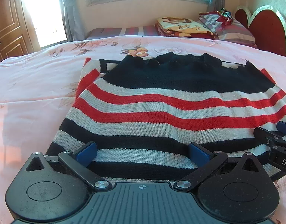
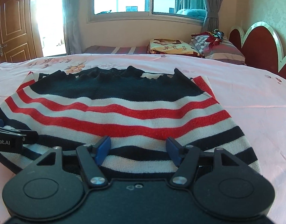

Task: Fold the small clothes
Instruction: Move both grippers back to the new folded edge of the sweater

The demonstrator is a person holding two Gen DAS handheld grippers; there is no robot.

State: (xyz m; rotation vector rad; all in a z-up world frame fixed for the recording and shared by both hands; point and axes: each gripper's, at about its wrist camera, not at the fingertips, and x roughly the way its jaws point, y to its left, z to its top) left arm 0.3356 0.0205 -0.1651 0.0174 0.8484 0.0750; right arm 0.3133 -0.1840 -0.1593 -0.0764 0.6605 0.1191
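Both claws, left claw (image 1: 143, 154) and right claw (image 2: 138, 152), gape open over the striped sweater's (image 1: 161, 108) near hem on the bed (image 1: 31, 85), probably just setting a fold.

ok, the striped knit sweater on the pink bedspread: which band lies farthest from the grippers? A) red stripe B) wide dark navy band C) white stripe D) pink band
B: the striped knit sweater ends at its far edge in a wide dark navy band, beyond the red and white stripes, in both wrist views.
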